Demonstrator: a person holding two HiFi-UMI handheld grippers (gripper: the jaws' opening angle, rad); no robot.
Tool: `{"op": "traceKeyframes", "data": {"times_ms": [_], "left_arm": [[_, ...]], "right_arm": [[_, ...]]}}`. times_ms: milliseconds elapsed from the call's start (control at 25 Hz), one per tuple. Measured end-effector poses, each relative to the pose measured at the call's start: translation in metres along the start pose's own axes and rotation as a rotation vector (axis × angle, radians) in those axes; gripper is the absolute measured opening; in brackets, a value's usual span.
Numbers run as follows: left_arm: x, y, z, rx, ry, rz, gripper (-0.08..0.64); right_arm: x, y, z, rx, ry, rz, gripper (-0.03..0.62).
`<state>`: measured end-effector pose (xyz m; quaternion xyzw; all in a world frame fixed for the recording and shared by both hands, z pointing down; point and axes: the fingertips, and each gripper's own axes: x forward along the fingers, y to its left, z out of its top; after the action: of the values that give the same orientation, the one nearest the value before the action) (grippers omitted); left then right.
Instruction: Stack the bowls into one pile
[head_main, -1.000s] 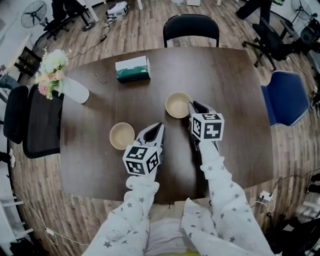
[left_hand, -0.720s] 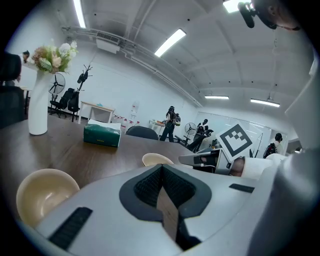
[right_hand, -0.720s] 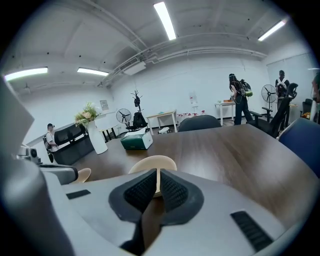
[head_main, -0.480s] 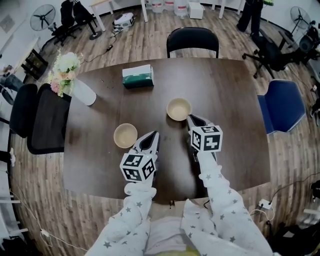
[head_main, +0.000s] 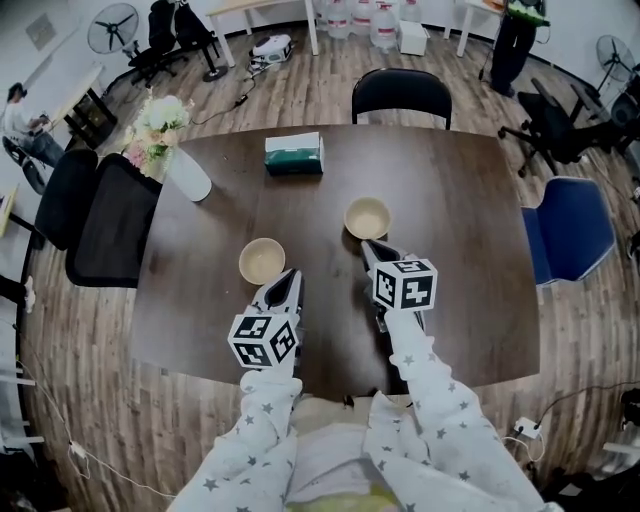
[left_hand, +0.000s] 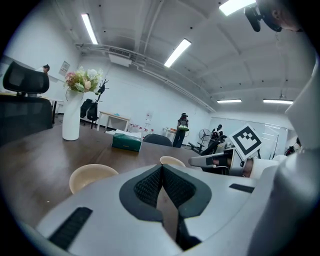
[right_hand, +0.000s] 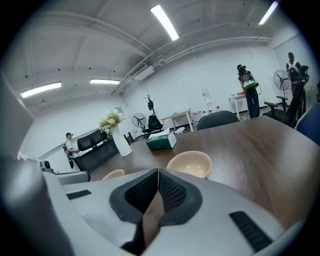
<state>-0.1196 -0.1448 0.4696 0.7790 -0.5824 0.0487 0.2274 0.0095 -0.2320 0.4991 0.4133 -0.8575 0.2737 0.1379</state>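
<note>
My right tongs (head_main: 366, 245) have just been closing and are now shut tight, pad against pad, with nothing between them. My left tongs (head_main: 288, 275) are shut as well, also on nothing (both bowls sit free on the wood). The two tongs are side by side over the near half of the desk (head_main: 460, 200), both pointing toward the far edge and tilted a little downward.

The right bowl (head_main: 367, 217) stands upright near the middle of the desk, just beyond the tip of my right tongs; I cannot tell whether the tip touches its rim. The left bowl (head_main: 262, 260) stands upright, nearer the left edge and a little closer to me, just beside the tip of my left tongs. The two bowls are well apart, each empty and open side up.

Further out, a green tissue box (head_main: 294, 154) lies near the far edge. A white vase (head_main: 188, 175) with flowers (head_main: 158, 125) stands at the far left corner. A black chair (head_main: 401, 95) is at the far edge, and a blue chair (head_main: 568, 228) at the right edge.
</note>
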Motion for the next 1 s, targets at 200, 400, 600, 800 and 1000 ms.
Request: {"op": "traceKeyframes", "data": {"times_ms": [200,400,600,800,1000], "left_arm": [[-0.018,0.014,0.001,-0.006,-0.013,0.048,0.026],[-0.030,0.034,0.000,-0.019,-0.007,0.088,0.026],[-0.039,0.056,-0.008,-0.039,0.021,0.109,0.026],[-0.041,0.082,-0.013,-0.052,0.047,0.115,0.026],[-0.041,0.097,-0.015,-0.062,0.066,0.113,0.026]], "right_arm": [[0.006,0.031,-0.003,-0.048,0.011,0.100,0.025],[0.022,0.058,-0.007,-0.071,0.030,0.167,0.025],[0.042,0.081,-0.012,-0.065,0.050,0.188,0.026],[0.067,0.107,-0.017,-0.030,0.055,0.233,0.026],[0.087,0.123,-0.022,-0.015,0.085,0.263,0.028]]}}
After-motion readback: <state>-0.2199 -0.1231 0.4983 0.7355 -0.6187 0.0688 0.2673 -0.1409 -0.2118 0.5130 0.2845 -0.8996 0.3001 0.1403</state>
